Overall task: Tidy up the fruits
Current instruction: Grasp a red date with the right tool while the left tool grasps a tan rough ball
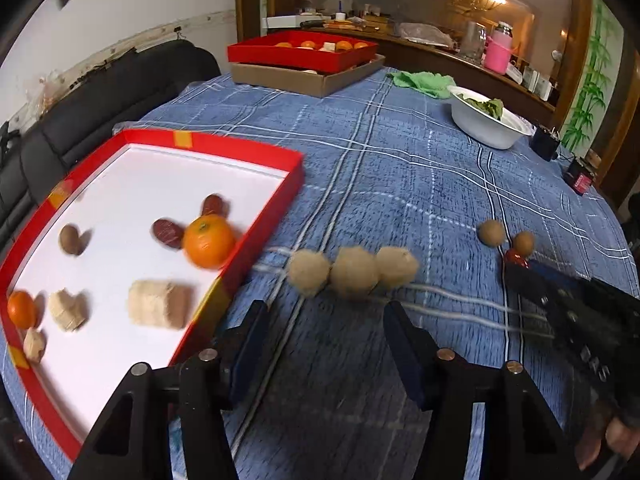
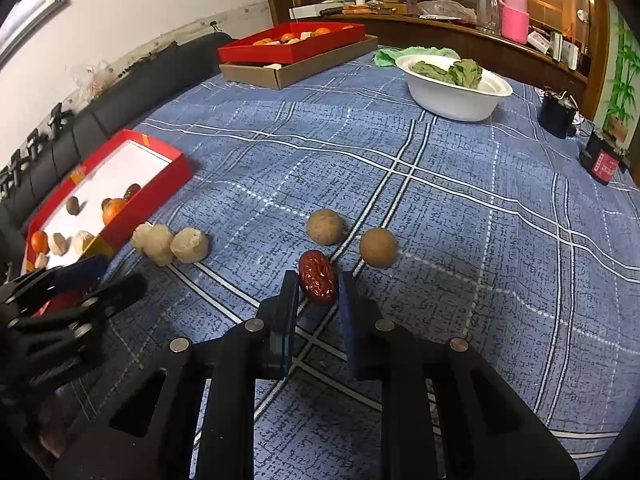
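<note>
Right wrist view: the right gripper (image 2: 319, 286) is closed on a red date (image 2: 317, 282), one pad on each side of it; the date sits low on the blue checked cloth (image 2: 460, 208).
Brown balls: two round brown fruits (image 2: 325, 226) (image 2: 378, 247) lie on the cloth just beyond the date, close to it but apart from each other.
Left gripper: seen in the left wrist view, the left gripper (image 1: 324, 320) stands about half open with nothing between its fingers, above bare cloth beside the near tray's corner.
Pale lumps: three pale rough lumps (image 1: 354, 273) lie in a touching row on the cloth, just past the left fingertips and right of the tray.
Near tray: a red tray (image 1: 256, 148) with a white floor holds an orange (image 1: 209, 242), two dates (image 1: 167, 233), a brown ball (image 1: 70, 240), a second smaller orange (image 1: 21, 309) and pale lumps (image 1: 159, 303).
Far end: another red tray (image 2: 280, 50) with fruit rests on a cardboard box (image 2: 304, 66); a white bowl (image 2: 452, 98) of green leaves stands to its right.
Blur: the near tray's contents are smeared in the left wrist view.
</note>
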`<action>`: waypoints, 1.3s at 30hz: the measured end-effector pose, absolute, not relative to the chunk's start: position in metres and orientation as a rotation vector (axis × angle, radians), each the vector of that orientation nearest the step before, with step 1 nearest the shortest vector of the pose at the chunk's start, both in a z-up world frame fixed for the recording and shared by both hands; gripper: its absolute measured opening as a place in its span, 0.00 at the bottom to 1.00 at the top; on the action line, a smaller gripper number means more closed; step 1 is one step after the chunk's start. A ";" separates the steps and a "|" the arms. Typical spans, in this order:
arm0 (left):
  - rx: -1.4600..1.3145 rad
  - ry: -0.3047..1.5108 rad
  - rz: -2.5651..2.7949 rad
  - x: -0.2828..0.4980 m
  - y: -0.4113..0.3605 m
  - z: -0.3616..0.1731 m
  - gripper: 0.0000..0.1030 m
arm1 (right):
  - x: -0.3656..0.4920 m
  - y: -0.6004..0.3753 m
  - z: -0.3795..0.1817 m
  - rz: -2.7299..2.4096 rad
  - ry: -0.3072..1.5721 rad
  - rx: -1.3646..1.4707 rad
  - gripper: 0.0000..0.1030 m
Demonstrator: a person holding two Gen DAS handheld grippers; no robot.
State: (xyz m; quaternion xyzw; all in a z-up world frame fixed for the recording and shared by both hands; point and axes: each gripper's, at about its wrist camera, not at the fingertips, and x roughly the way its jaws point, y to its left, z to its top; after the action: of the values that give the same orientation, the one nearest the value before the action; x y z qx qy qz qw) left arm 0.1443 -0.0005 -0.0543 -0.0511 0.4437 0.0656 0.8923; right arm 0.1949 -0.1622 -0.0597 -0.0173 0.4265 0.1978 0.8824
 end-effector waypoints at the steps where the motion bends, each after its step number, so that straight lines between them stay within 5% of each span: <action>1: -0.098 0.921 0.138 0.147 -0.003 -0.054 0.53 | 0.194 -0.162 -0.059 0.416 0.884 -0.034 0.18; 15: 0.078 0.867 0.055 0.170 -0.034 -0.047 0.44 | 0.197 -0.169 -0.054 0.440 0.874 0.009 0.18; 31: -0.052 0.922 0.147 0.150 -0.001 -0.045 0.43 | 0.197 -0.170 -0.055 0.456 0.881 0.033 0.18; 39: -0.045 0.928 0.163 0.166 -0.003 -0.046 0.29 | 0.197 -0.171 -0.052 0.459 0.874 0.038 0.18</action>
State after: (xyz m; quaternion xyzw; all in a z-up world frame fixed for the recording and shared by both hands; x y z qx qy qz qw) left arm 0.1663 -0.0035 -0.0456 -0.0218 0.4471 0.0787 0.8907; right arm 0.1969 -0.1709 -0.0525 0.0181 0.4194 0.2204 0.8804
